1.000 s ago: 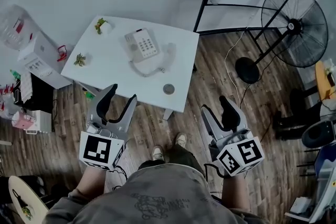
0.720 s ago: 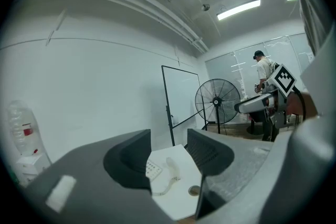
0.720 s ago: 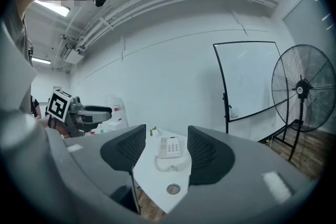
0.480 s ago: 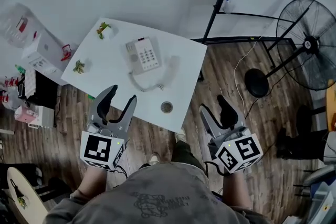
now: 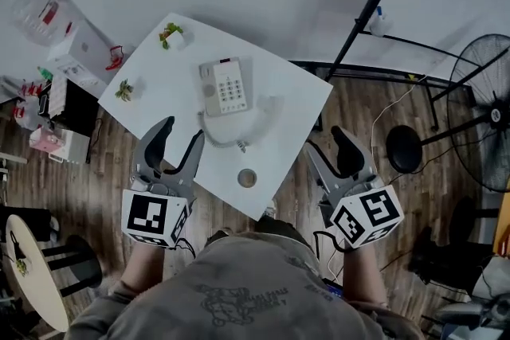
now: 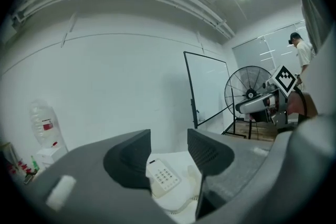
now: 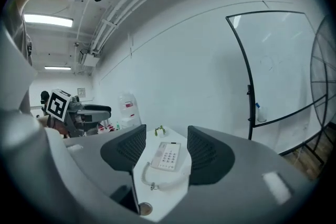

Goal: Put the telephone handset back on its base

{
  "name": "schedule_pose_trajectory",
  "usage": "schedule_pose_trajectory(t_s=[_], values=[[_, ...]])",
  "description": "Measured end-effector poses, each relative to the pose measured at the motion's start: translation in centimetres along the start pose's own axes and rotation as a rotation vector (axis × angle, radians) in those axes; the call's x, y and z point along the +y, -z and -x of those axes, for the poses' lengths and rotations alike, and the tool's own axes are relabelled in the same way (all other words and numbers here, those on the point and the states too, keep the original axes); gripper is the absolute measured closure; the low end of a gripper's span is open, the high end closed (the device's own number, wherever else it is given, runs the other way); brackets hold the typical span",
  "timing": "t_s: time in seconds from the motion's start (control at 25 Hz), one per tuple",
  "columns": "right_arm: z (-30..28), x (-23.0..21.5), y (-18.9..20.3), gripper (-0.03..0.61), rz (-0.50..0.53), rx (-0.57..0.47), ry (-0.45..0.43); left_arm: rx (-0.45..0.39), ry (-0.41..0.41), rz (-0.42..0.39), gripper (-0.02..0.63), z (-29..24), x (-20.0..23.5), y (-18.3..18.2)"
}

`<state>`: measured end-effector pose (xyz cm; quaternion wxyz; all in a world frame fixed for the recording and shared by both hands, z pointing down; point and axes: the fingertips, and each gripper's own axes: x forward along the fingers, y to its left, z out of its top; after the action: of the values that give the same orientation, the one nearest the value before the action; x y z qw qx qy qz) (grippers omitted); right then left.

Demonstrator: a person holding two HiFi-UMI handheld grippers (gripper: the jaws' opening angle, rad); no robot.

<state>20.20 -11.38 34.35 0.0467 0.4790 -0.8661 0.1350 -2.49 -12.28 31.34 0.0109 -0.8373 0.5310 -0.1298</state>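
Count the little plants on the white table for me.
2. One plant stands at the far corner of the table; the second plant is near the left edge, left of the telephone base. None looks hidden.

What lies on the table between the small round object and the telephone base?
The coiled phone cord; the head view shows it clearly.

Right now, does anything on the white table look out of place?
Yes. The telephone handset lies on the table beside the telephone base, not on it; the coiled cord trails between them.
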Motion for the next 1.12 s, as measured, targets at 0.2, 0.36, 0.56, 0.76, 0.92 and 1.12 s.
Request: schedule_pose_trajectory(t_s=[0.2,0.36,0.56,0.76,0.92,1.12], values=[[-3.1,-1.5,0.0,0.319,0.007,0.025,-0.089,0.025,-0.086,0.009,0.405,-1.2,0.9,-0.1],[-4.7,-2.0,0.1,0.319,0.009,0.04,-0.133,0.041,-0.125,0.011,0.405,-1.4,1.2,-0.3],[-5.8,-1.6,0.3,0.319,-0.007,0.048,-0.141,0.069,-0.111,0.011,0.405,-1.8,1.6,0.0],[-6.8,-1.9,1.5,0.321,-0.059,0.069,-0.109,0.125,-0.018,0.047,0.4,-3.9,0.8,2.8],[-7.6,-2.4,3.5,0.322,-0.092,0.116,-0.082,0.216,0.059,0.142,0.391,-6.4,-0.5,6.7],[-8.3,-3.7,6.6,0.322,-0.108,0.186,-0.024,0.334,0.178,0.136,0.376,-10.1,-3.2,11.5]])
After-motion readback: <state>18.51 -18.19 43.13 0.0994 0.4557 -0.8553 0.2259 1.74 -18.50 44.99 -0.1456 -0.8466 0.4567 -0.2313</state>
